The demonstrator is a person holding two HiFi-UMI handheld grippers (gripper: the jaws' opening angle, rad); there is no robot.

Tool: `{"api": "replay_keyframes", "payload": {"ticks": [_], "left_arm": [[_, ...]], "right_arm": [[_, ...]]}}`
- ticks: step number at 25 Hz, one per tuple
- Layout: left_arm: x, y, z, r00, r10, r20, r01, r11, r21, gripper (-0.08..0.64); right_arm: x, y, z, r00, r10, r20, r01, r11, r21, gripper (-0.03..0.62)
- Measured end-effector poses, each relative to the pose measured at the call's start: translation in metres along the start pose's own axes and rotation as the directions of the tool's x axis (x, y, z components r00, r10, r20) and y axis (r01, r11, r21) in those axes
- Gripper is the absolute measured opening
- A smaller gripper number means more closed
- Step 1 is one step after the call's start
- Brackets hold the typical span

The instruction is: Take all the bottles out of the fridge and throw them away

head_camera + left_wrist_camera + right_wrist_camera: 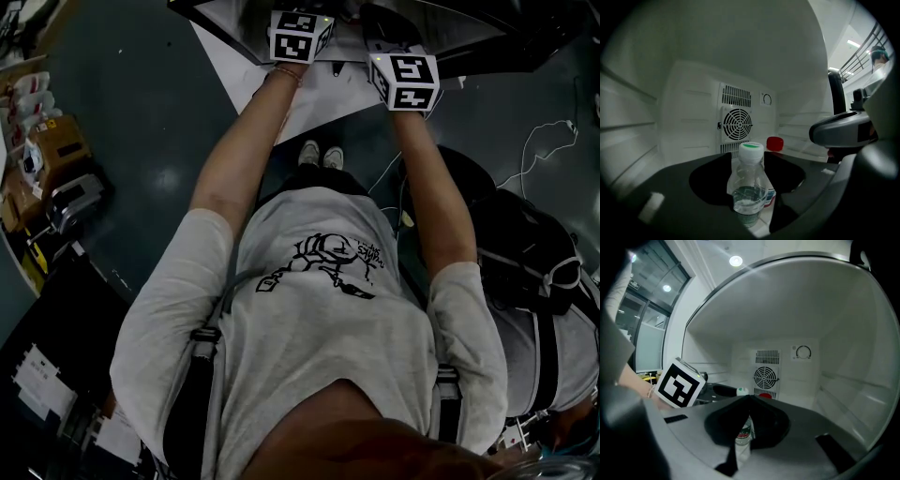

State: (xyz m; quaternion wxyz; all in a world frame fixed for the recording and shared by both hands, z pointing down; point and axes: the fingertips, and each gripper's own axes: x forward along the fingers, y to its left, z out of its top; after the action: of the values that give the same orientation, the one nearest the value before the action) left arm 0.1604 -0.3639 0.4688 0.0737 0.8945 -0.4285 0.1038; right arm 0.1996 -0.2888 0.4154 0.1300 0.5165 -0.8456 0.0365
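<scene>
The left gripper (747,157) is inside the fridge (693,112) with its jaws apart. A clear bottle (748,197) stands upright between them, its white cap level with the tips. A sliver of space shows along the bottle's right side and the plastic is not dented, so I judge the bottle bracketed, not squeezed (the pads may brush it; that is too fine to tell). The gripper points nearly level, which suits a bottle standing on the fridge floor, since the jaws meet its sides and not its cap. Just behind it to the right, a second bottle (771,197) peeps out by its red and blue label. Further beyond the tips, a red cap (775,143) sits before the fan grille (737,124).

The right gripper (749,397) hangs beside the left one, on its right, also inside the fridge. Its jaws are pressed together on nothing, probably to keep it slim and clear of the work. A labelled bottle (743,437) shows through the slit under its tips; whether it is the bracketed one I cannot tell.

The next move likely calls for closing on the clear bottle and drawing it out without toppling the one behind.
</scene>
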Motion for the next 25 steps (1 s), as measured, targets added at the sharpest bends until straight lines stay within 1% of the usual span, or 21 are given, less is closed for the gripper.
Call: {"api": "replay_keyframes", "payload": {"ticks": [1, 2, 6, 7, 17, 23, 25], "left_arm": [[0.001, -0.001, -0.001, 1.0, -0.003, -0.003, 0.003, 1.0, 0.004, 0.222], [0.001, -0.002, -0.002, 1.0, -0.007, -0.004, 0.007, 1.0, 0.008, 0.199], [-0.001, -0.005, 0.002, 1.0, -0.016, 0.014, 0.015, 0.999, 0.031, 0.179], [-0.001, -0.005, 0.002, 1.0, -0.015, 0.015, 0.014, 0.999, 0.038, 0.163], [0.006, -0.004, -0.006, 0.999, -0.032, -0.003, 0.032, 0.998, 0.06, 0.155], [-0.001, -0.009, -0.007, 0.999, -0.043, -0.013, 0.044, 0.996, 0.075, 0.154], [-0.007, -0.01, -0.004, 0.999, -0.045, -0.006, 0.045, 0.996, 0.082, 0.154]], "right_arm": [[-0.001, -0.001, -0.001, 1.0, -0.002, 0.0, 0.002, 1.0, 0.001, 0.009], [-0.002, -0.002, -0.001, 1.0, -0.003, 0.0, 0.003, 1.0, 0.001, 0.009], [-0.003, -0.005, -0.002, 1.0, -0.01, -0.002, 0.01, 1.0, 0.002, 0.009], [-0.003, -0.005, -0.003, 1.0, -0.011, -0.003, 0.011, 1.0, 0.003, 0.009], [0.006, -0.016, -0.008, 1.0, -0.014, -0.003, 0.014, 1.0, 0.003, 0.009], [0.0, -0.018, -0.005, 1.0, -0.02, 0.005, 0.02, 1.0, 0.004, 0.009], [-0.001, -0.017, -0.004, 1.0, -0.02, 0.007, 0.02, 1.0, 0.002, 0.009]]}}
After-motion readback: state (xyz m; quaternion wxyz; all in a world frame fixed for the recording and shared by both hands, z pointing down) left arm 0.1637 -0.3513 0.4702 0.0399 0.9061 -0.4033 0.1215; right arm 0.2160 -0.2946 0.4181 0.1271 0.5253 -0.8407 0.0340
